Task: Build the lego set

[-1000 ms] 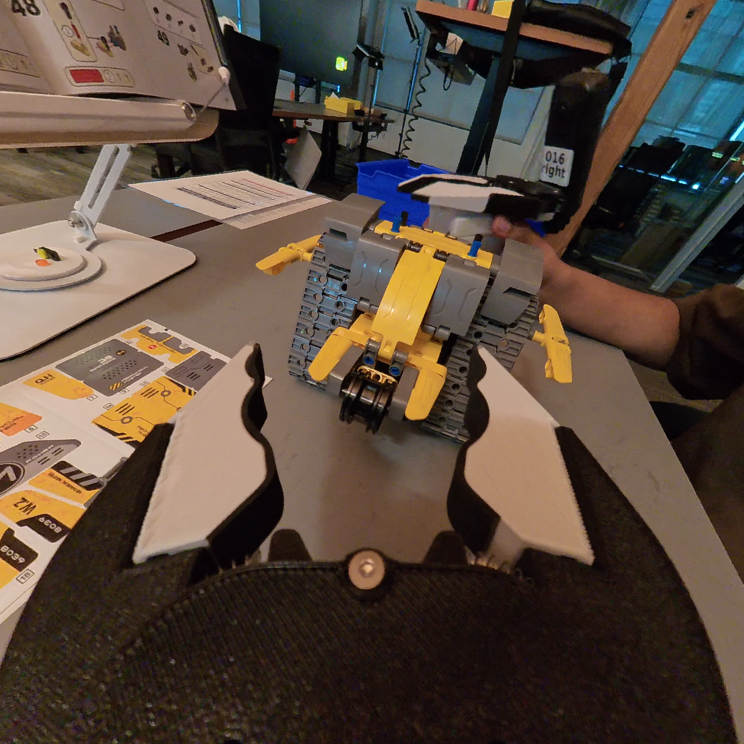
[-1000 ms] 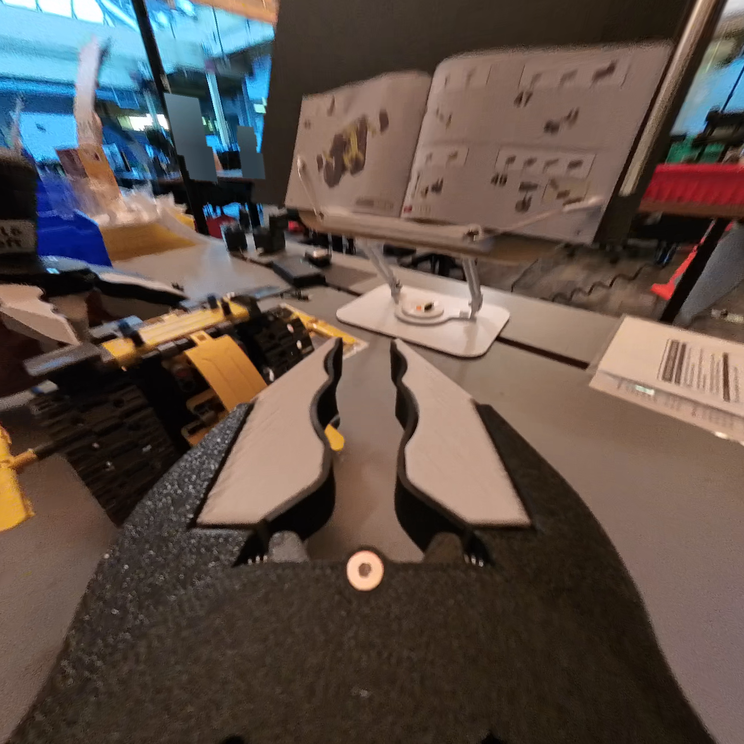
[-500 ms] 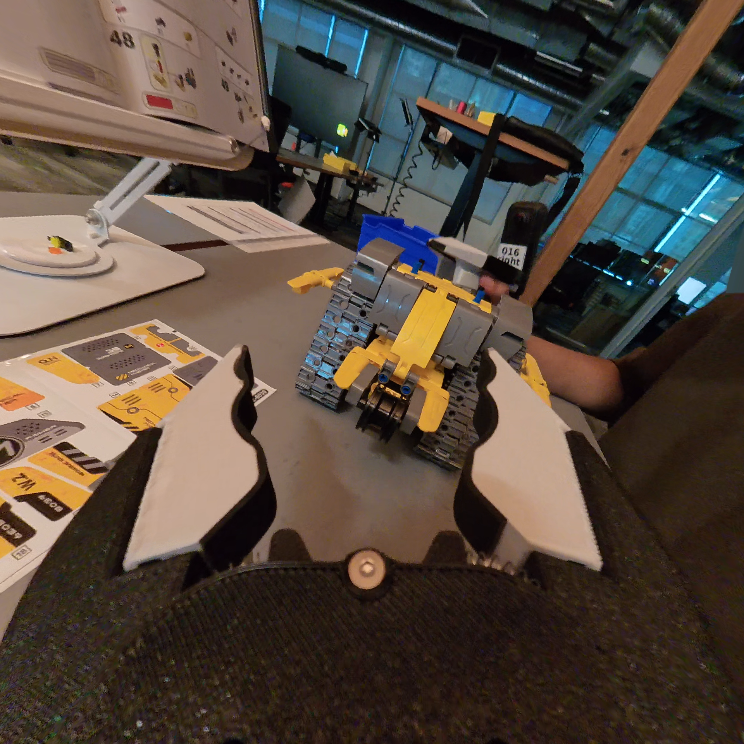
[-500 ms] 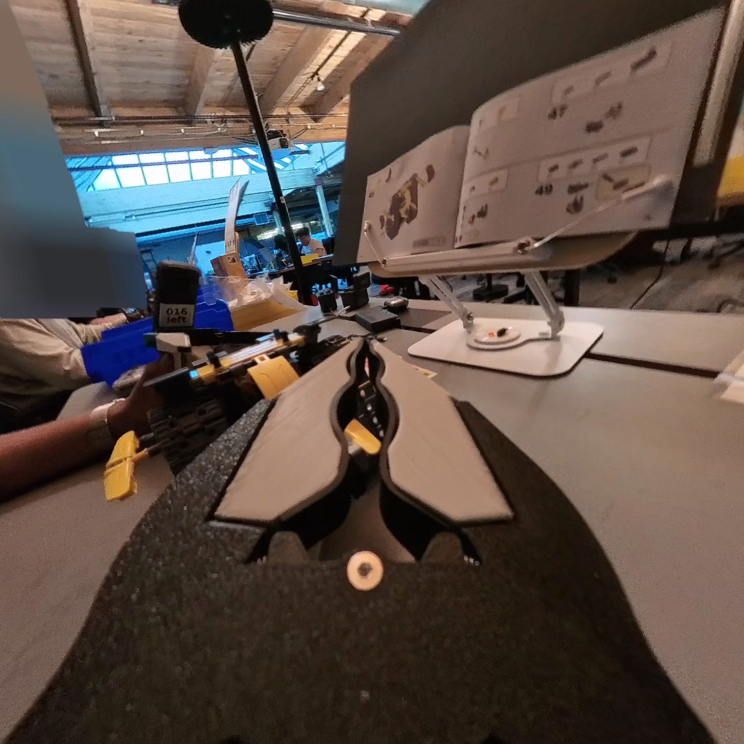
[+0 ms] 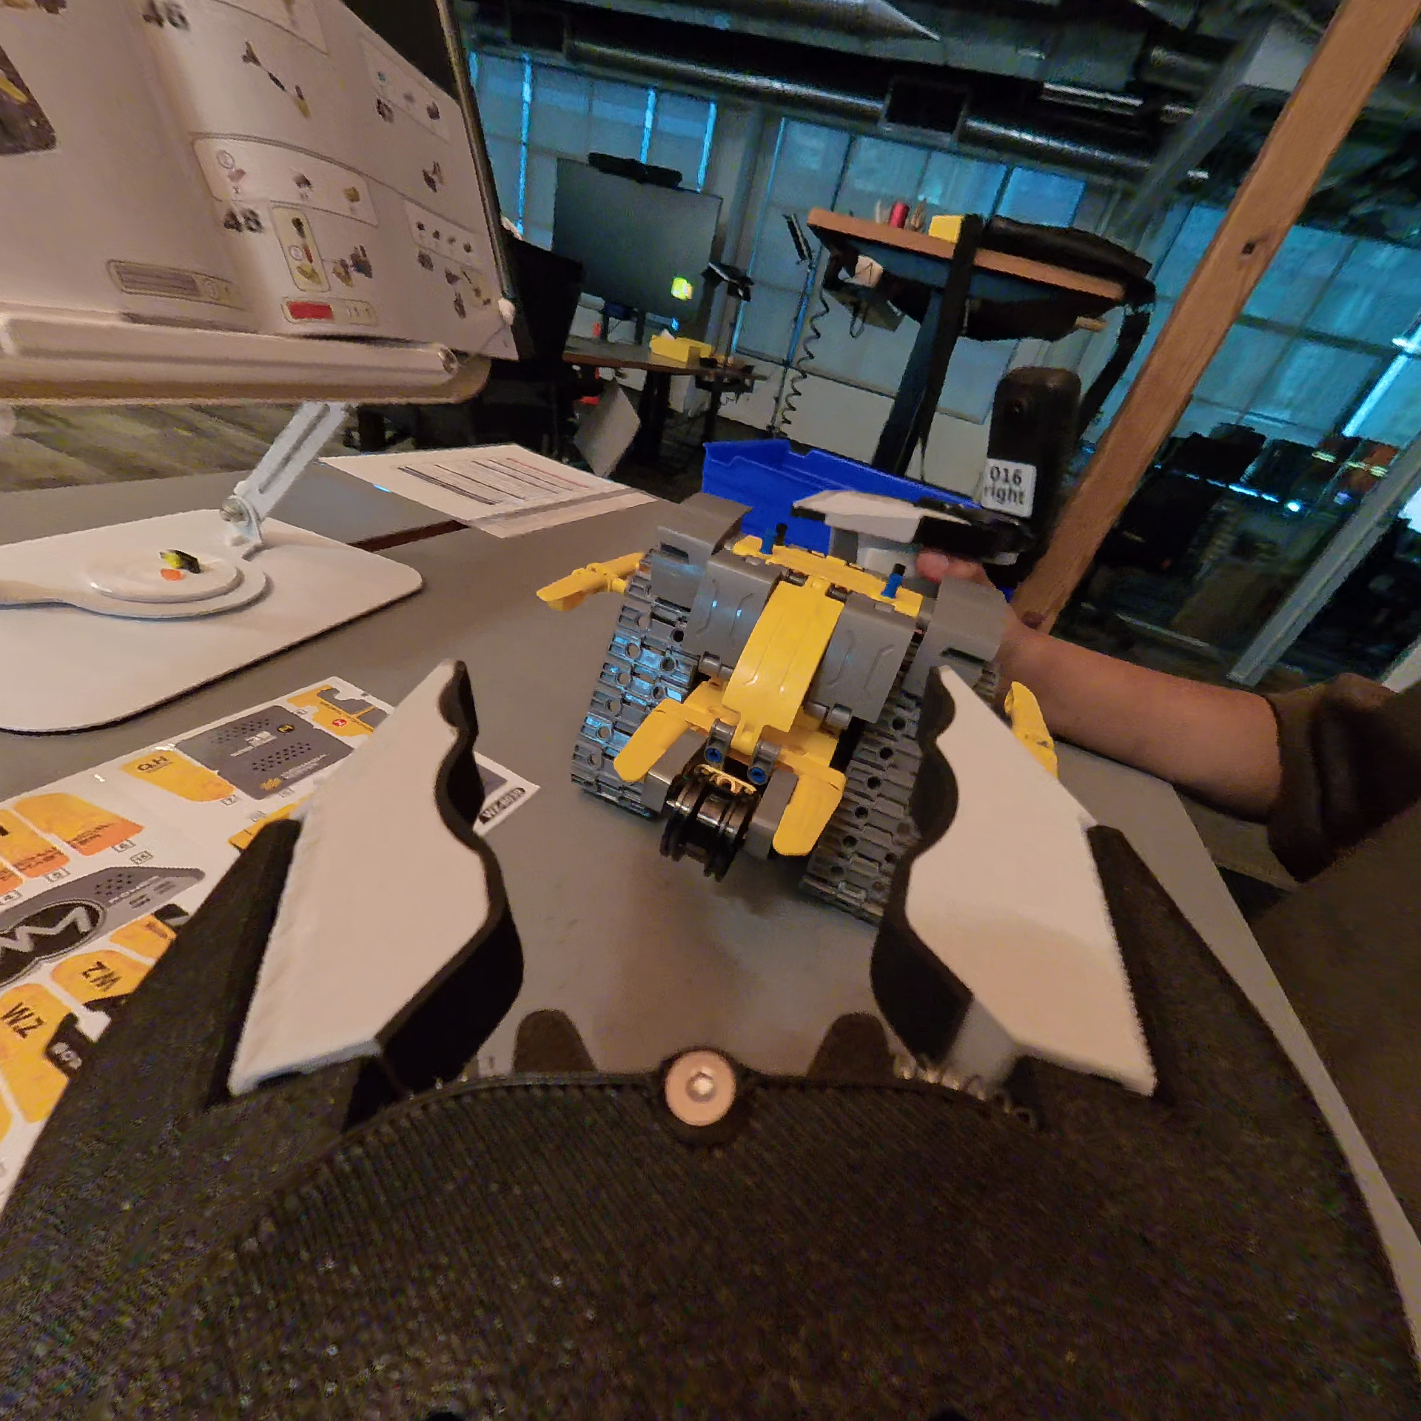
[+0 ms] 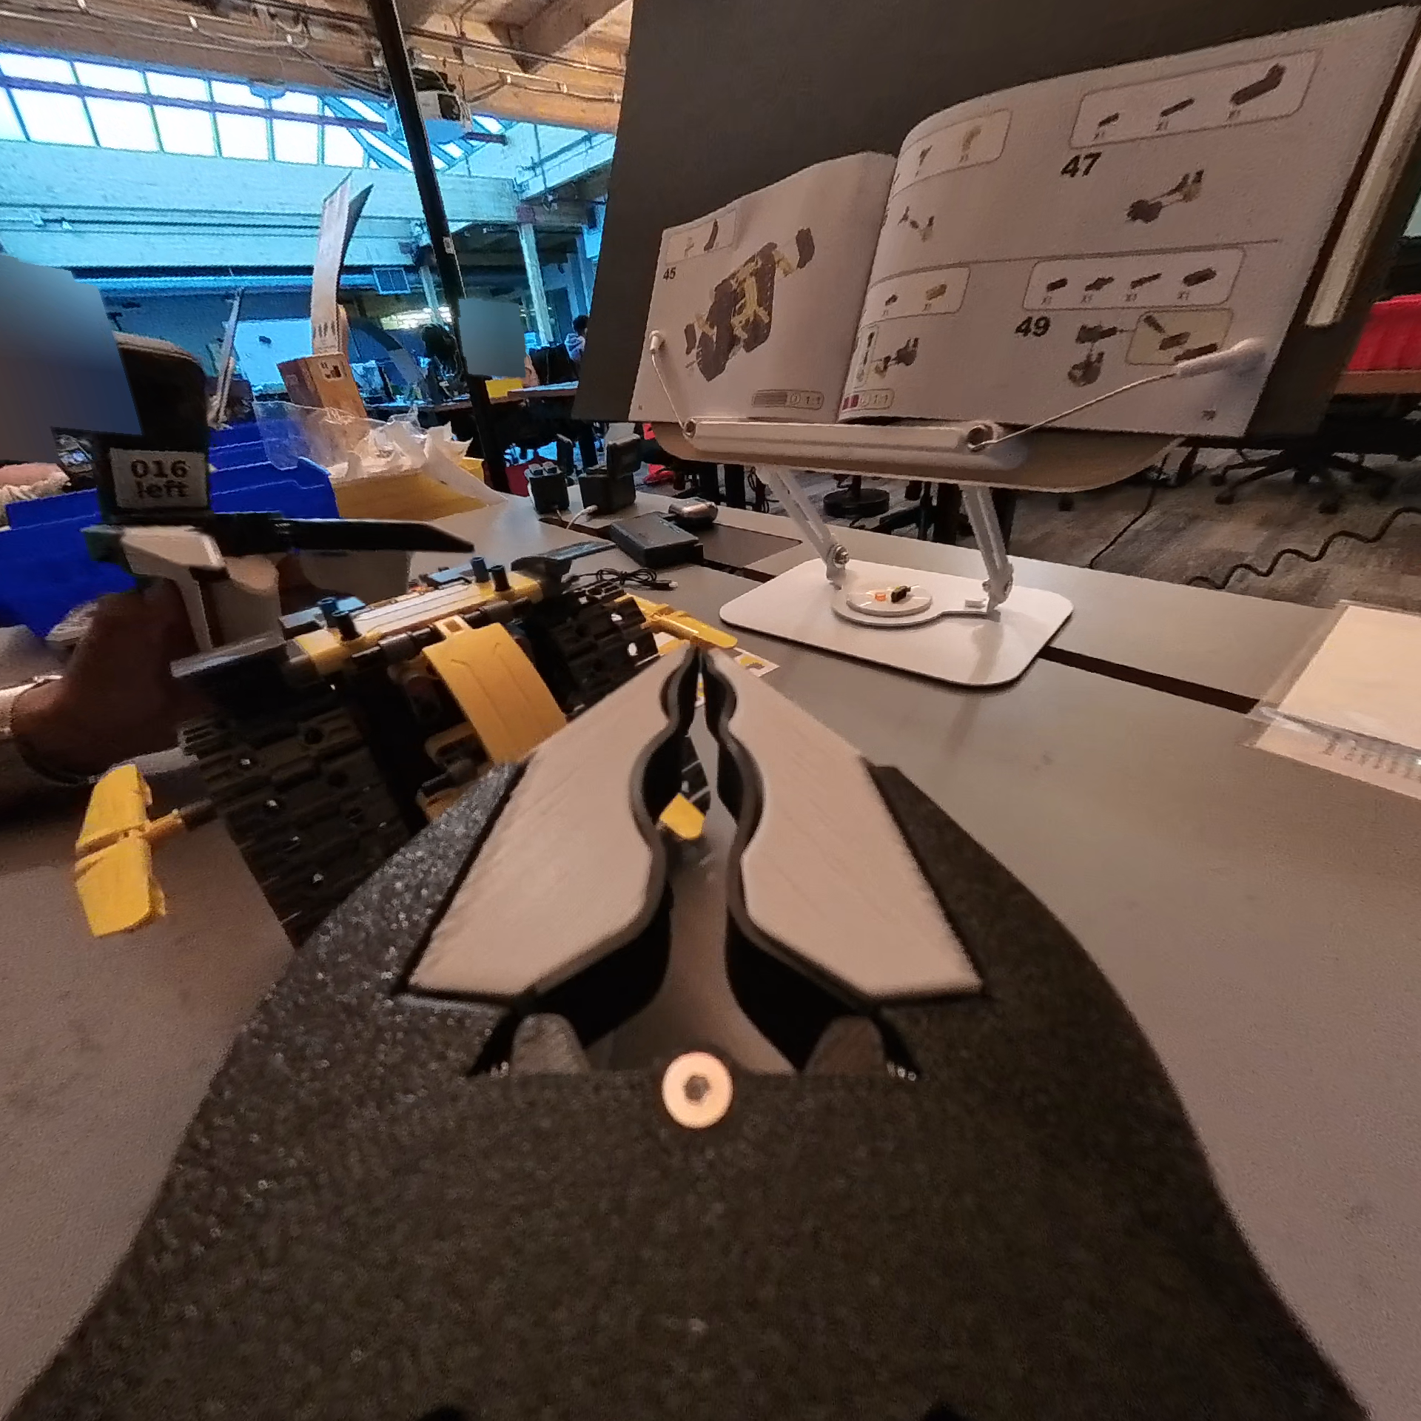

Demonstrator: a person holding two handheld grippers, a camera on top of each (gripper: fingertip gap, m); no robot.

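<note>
A yellow and grey brick-built tracked vehicle (image 5: 769, 715) stands on the grey table (image 5: 653, 946). My left gripper (image 5: 696, 675) is open and empty, its fingers spread to either side of the vehicle's front end and a little short of it. My right gripper (image 6: 696, 657) is shut, fingertips touching, low beside the vehicle's (image 6: 369, 715) rear track. A small yellow part (image 6: 680, 816) shows through the gap behind the tips; I cannot tell whether it is gripped. The right gripper also shows in the left wrist view (image 5: 869, 514), behind the vehicle's top. The left gripper (image 6: 346, 537) shows beyond the vehicle in the right wrist view.
A white stand (image 5: 192, 592) holds an open instruction booklet (image 6: 1000, 254) at the table's far side. A sticker sheet (image 5: 115, 830) lies at the left. A blue bin (image 5: 777, 477) and a printed sheet (image 5: 492, 484) lie behind the vehicle. A person's forearm (image 5: 1138, 730) crosses the right table edge. There is about 20 cm between the tips of the two grippers.
My right gripper's fingers have closed from a narrow gap to touching tips, and it has swung toward the vehicle. My left gripper stayed open and shifted only slightly.
</note>
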